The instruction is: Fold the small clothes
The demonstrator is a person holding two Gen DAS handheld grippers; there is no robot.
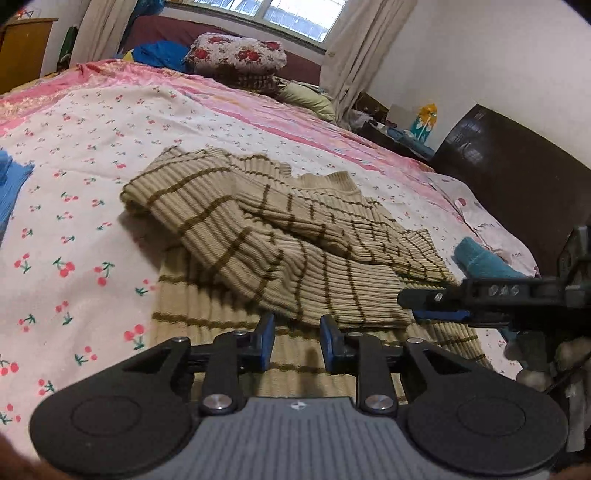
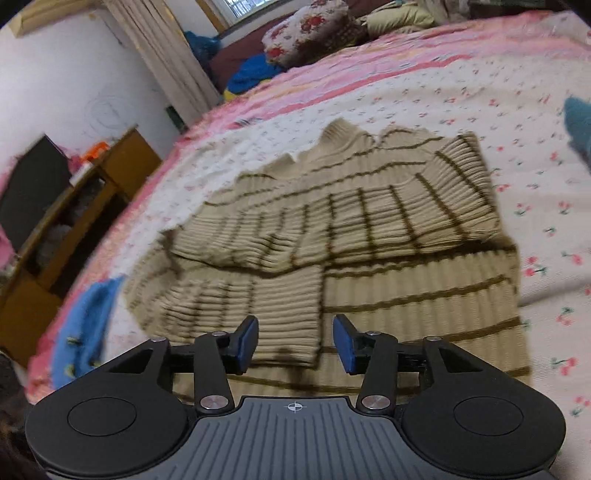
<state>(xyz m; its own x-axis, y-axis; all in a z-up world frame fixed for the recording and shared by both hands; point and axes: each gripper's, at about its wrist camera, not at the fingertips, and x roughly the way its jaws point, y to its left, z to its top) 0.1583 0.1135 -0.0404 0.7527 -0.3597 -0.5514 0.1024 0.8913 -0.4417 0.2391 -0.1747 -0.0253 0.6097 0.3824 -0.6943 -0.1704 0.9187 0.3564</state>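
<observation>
- On the bed [image 1: 92,155], spread with a white sheet printed with small red cherries and banded in pink toward the far side, lies the beige sweater [image 1: 280,236] with dark brown stripes — ribbed knit, both sleeves folded in across its body, the hem nearest the cameras.
- The left gripper [image 1: 297,341] hangs just above the sweater's lower edge; its blue-padded jaws stand a narrow way apart, with nothing between them.
- The right gripper [image 2: 295,341] hovers over the end of a folded sleeve, its jaws wider apart and likewise empty; from the left wrist view it shows at the right edge [image 1: 436,306], low over the knit.
- A light blue garment [image 1: 11,192] lies on the sheet to one side of the sweater, a teal cloth [image 1: 484,260] to the other.
- At the far side of the bed rests a floral pillow [image 1: 240,55], with blue fabric beside it — behind them a window [image 1: 273,14] with pale curtains.
- A dark headboard [image 1: 517,177] stands against the white wall.
- A wooden cabinet [image 2: 92,206] stands beside the bed.
</observation>
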